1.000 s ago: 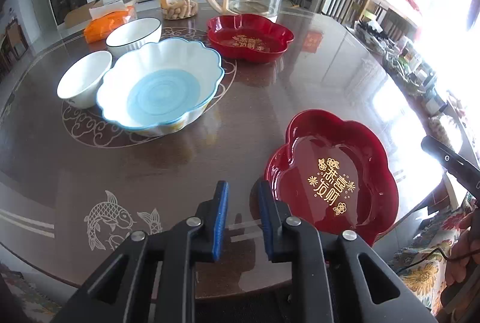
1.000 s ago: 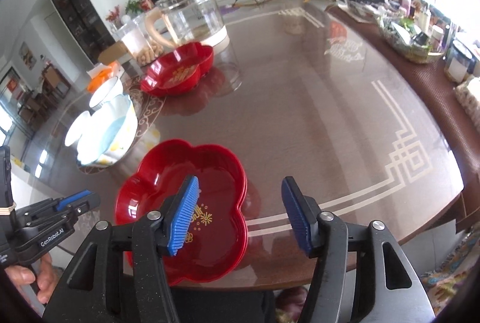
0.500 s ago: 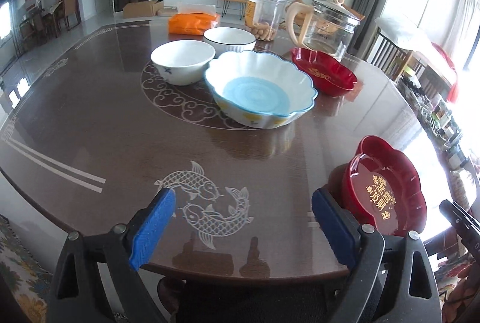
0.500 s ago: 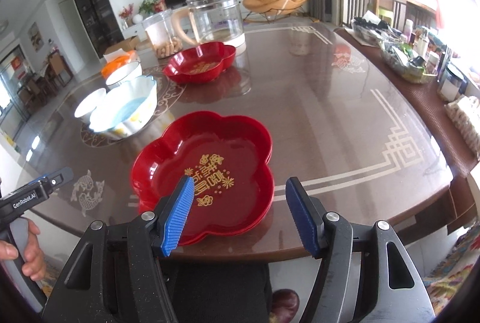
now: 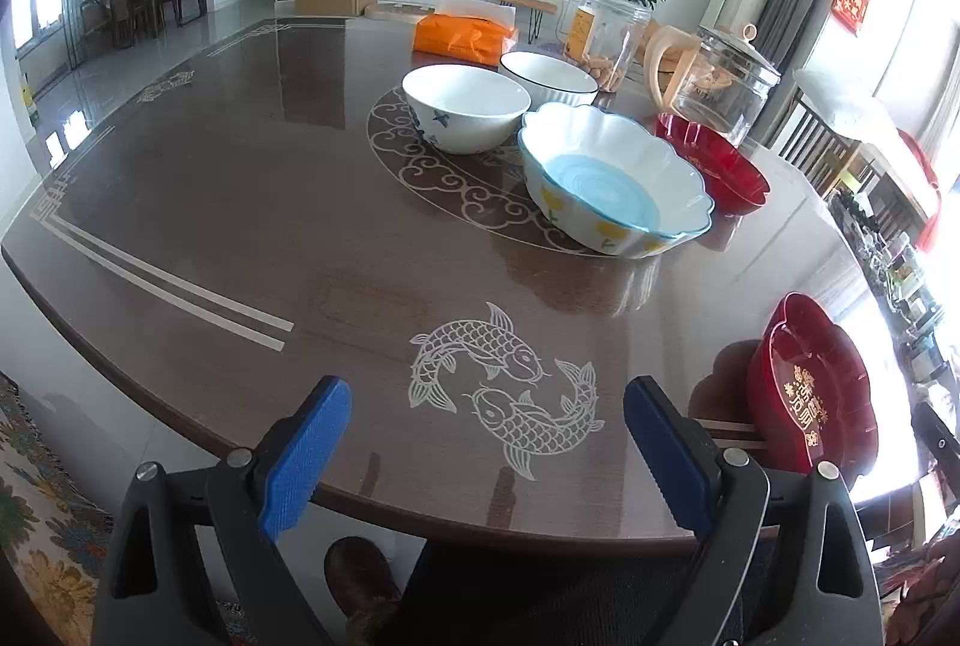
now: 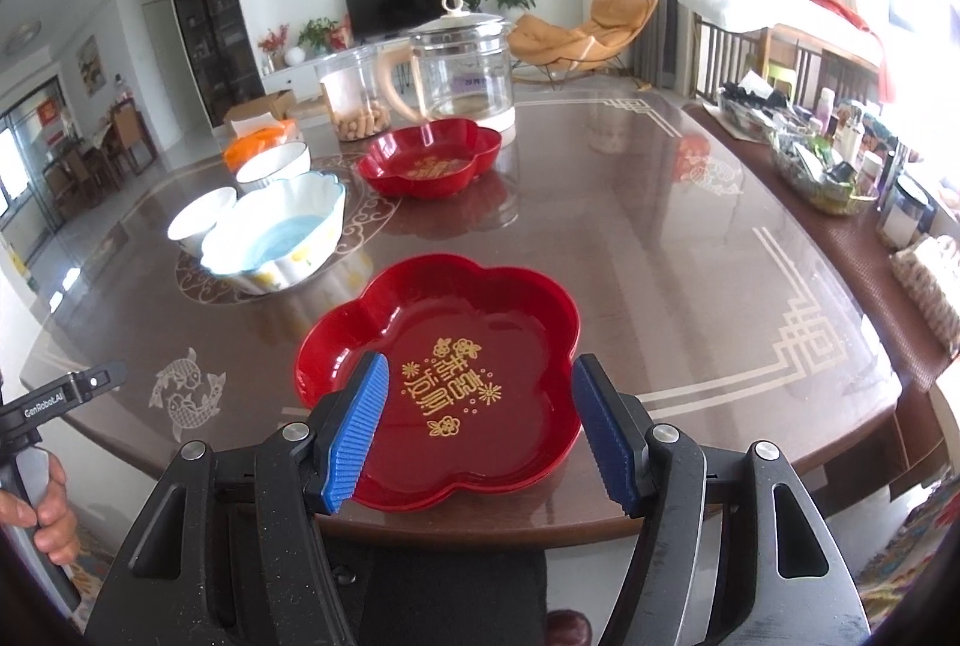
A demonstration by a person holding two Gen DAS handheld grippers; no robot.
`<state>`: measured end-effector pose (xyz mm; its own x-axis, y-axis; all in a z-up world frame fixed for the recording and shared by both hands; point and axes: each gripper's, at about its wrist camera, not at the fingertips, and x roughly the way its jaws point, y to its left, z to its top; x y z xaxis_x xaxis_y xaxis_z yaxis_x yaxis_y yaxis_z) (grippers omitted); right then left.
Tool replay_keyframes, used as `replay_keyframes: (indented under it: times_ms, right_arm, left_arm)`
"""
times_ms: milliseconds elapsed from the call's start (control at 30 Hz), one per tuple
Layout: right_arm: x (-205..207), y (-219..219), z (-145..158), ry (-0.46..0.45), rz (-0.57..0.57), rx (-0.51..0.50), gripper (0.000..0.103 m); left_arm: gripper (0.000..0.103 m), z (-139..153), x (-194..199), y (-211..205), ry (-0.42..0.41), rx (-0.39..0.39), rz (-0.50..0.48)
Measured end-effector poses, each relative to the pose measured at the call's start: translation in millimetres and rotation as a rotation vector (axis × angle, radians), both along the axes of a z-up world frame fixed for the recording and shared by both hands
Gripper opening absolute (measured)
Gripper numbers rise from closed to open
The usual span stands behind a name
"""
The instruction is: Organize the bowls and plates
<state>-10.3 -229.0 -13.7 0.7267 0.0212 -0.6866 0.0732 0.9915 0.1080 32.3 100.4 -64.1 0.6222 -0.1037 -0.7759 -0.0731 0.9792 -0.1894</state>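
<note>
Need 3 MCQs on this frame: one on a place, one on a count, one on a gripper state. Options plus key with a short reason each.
1. Where is the second red plate?
A. Beside the glass kettle
B. Inside the scalloped bowl
C. On the floor

2. How many red flower-shaped plates are on the table?
A. One
B. Two
C. Four

3. What state is the right gripper in?
A. Shut on a bowl
B. Shut on the near plate
C. Open, holding nothing

Key:
1 A: the far red plate sits by the glass kettle, apart from the scalloped bowl.
2 B: the near red plate and the far one are the only two on the table.
3 C: the right gripper has its jaws spread wide above the near plate, gripping nothing; the left gripper is open too.
</note>
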Motion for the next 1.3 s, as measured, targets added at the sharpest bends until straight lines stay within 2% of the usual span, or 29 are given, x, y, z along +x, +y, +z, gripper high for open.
replay_keyframes:
  times_ms: [233,433,600,767,1033,1167,1300]
  right_arm:
    - [-2,2,-1,-0.007,0.009,0.008,0.067]
    - [-3,-3,2,-0.024,-0.005,0.024,0.067]
    - [-2,-5,-2,-0.005,0.001,0.041,0.067]
    - [0,1,-5,0.007,0.027,0.040,0.067]
    - [5,-4,-11,0.050,0.060,0.060,0.067]
    - [17,-22,-5,0.074,0.083,0.058,0.067]
    - [49,-52,-1,0.169,0.113,0.054,0.067]
  left_arm:
    - [0.092,-10,5,-6,0.049,0.072,-0.029]
    - [0.092,-17,6,-3,0.089,0.067,-0.042]
    - [0.092,-15,5,-1,0.089,0.063,-0.043]
    - [0.092,-14,3,-9,0.089,0.072,-0.086]
    - [0.092,-21,15,-20,0.139,0.073,-0.127]
    - [0.092,-11,34,-35,0.146,0.081,-0.187]
    - [0.092,17,76,-56,0.139,0.065,-0.262]
